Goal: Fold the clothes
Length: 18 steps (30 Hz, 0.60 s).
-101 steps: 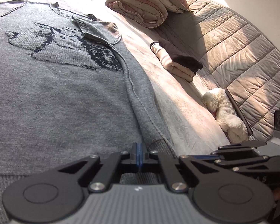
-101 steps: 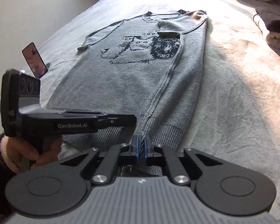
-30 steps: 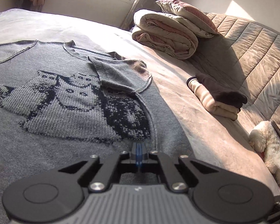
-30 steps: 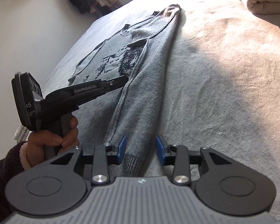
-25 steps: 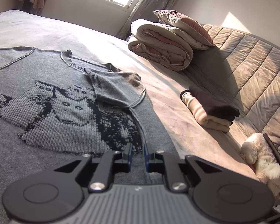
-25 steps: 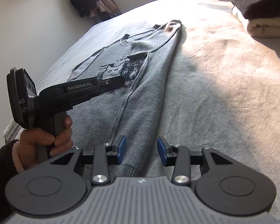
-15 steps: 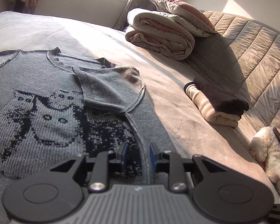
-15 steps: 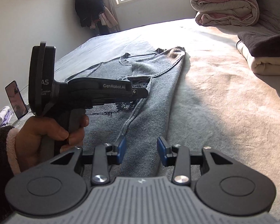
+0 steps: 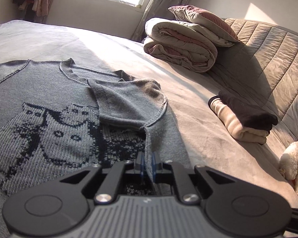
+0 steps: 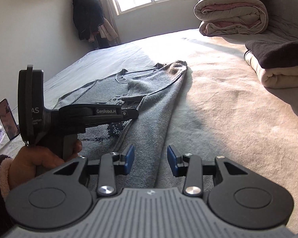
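Observation:
A grey knit sweater with a dark cat pattern lies flat on the bed, its right sleeve folded in over the chest and its right side folded over along a seam. My left gripper is shut on the sweater's side seam just below the folded sleeve. In the right wrist view the sweater runs away from me, and the left gripper reaches over it from the left. My right gripper is open and empty, low over the sweater's folded right side.
A folded cream and black garment stack lies on the bed to the right. A rolled duvet and pillow sit at the headboard. A white plush toy lies far right. A phone stands at the left.
My left gripper opened, moved up the sweater toward the sleeve and has closed on the side seam. My right gripper let go of the hem, opened and lifted.

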Tool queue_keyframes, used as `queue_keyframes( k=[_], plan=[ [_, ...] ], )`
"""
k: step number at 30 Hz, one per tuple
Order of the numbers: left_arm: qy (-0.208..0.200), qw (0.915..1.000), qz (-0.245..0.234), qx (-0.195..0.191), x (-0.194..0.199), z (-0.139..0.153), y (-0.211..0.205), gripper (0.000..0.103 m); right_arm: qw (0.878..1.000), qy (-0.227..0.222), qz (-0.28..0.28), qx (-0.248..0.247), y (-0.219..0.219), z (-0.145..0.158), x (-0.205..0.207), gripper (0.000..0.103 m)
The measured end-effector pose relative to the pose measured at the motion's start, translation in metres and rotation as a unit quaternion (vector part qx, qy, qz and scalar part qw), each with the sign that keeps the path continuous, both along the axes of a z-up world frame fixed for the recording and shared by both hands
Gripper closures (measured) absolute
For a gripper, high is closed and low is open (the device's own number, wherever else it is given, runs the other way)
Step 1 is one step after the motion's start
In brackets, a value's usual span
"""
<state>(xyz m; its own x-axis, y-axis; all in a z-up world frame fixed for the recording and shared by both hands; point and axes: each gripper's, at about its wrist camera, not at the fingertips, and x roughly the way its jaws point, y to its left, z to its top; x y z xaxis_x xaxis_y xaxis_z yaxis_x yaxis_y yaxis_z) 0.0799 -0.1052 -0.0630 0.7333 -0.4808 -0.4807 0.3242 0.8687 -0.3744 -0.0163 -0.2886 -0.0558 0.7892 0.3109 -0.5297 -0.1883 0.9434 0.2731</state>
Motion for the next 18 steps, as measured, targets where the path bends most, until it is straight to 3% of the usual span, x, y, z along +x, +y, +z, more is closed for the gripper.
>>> queue_keyframes(
  k=[1, 5, 10, 13, 16, 18],
  plan=[
    [-0.01, 0.9998, -0.002, -0.016, -0.001, 0.004, 0.003, 0.093, 1.0, -0.004, 0.001, -0.002, 0.001, 0.0, 0.001, 0.066],
    [0.031, 0.9967, -0.072, -0.021, 0.011, -0.006, -0.012, 0.093, 1.0, -0.024, 0.011, -0.014, 0.009, 0.001, 0.003, 0.077],
    [0.087, 0.9824, -0.163, -0.024, 0.028, -0.019, -0.032, 0.094, 1.0, 0.001, 0.019, -0.02, 0.016, -0.006, 0.01, 0.079],
    [0.084, 0.9835, -0.156, -0.037, 0.024, -0.023, -0.027, 0.094, 0.998, 0.039, 0.029, -0.045, 0.022, -0.016, 0.01, 0.081],
    [0.074, 0.9858, -0.147, -0.031, 0.011, -0.016, -0.021, 0.093, 0.997, 0.031, 0.035, -0.063, 0.024, -0.012, -0.001, 0.082],
    [0.067, 0.9867, -0.147, -0.018, 0.002, -0.011, -0.018, 0.088, 0.997, 0.029, 0.044, -0.06, 0.022, -0.006, -0.012, 0.075]
  ],
)
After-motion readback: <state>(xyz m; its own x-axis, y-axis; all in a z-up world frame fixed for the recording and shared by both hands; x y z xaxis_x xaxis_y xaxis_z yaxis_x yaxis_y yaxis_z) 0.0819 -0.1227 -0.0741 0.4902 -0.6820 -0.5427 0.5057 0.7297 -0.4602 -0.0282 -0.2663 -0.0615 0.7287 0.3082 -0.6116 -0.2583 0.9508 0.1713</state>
